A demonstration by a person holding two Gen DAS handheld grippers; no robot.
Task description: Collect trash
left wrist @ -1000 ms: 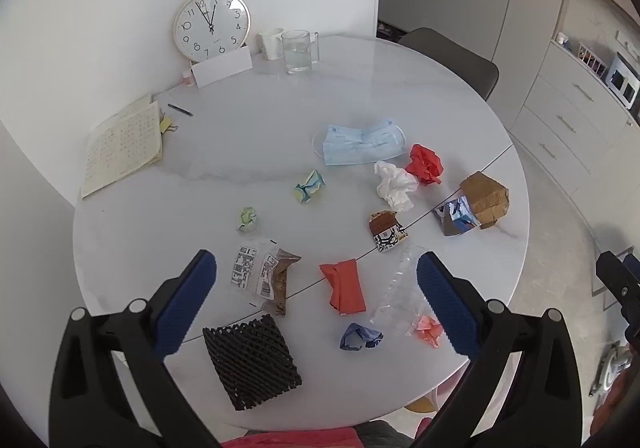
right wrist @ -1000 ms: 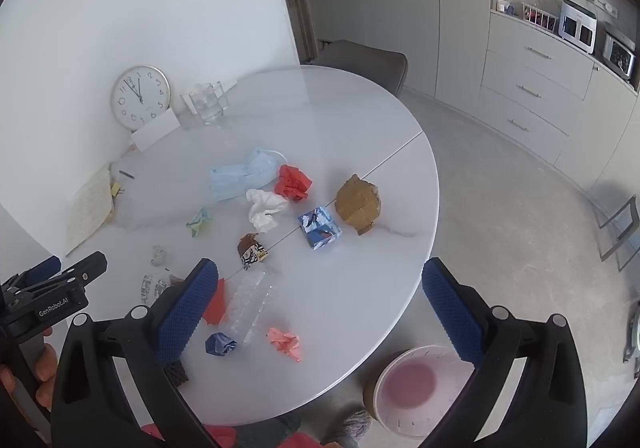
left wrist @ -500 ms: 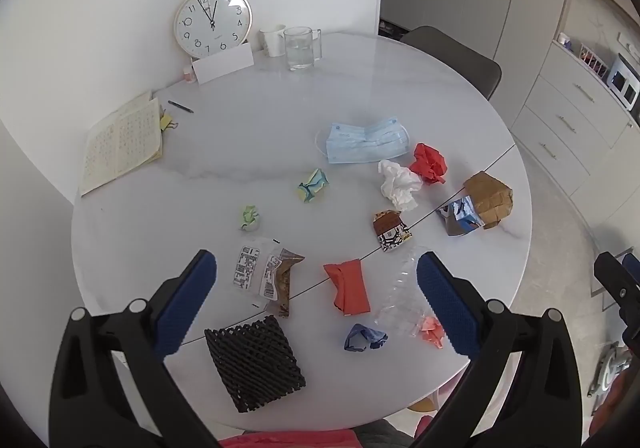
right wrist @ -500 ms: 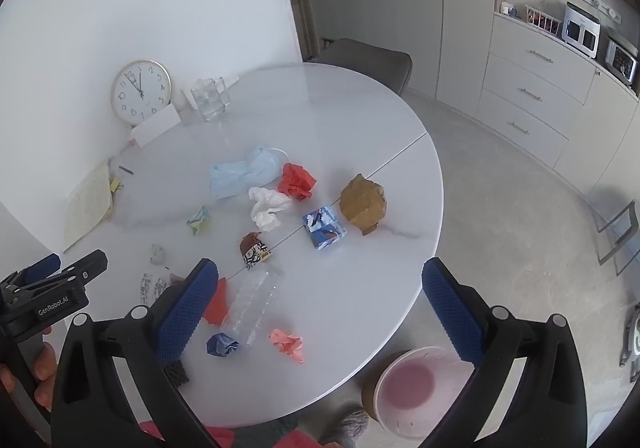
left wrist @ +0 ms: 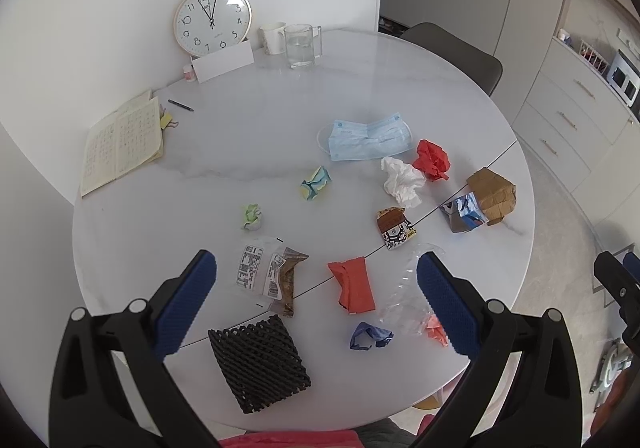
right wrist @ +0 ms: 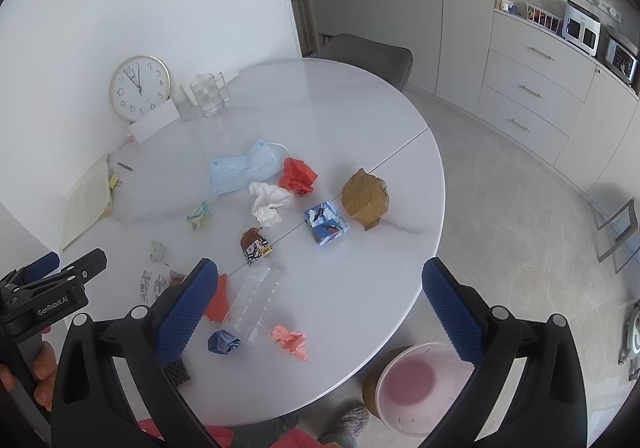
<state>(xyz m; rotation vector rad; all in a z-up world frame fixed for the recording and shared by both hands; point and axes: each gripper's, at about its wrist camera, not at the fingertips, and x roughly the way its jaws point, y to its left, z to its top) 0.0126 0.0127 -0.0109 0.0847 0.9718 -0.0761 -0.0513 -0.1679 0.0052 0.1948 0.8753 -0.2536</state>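
Both grippers, left gripper (left wrist: 316,288) and right gripper (right wrist: 320,296), hover empty, jaws wide apart, above trash-strewn tabletop (left wrist: 260,135); pink bin (right wrist: 416,384) on floor.

Soft, even daylight is filling both fisheye views, leaving only faint, short shadows under the crumpled trash on the round white table (left wrist: 280,95), whose glossy top is showing a pale sheen near the glass mug (left wrist: 301,46). Strong barrel distortion is bending the cabinets (right wrist: 532,83) and walls, and black vignetting is cutting the corners. The centre is staying sharp while the edges are softening slightly.
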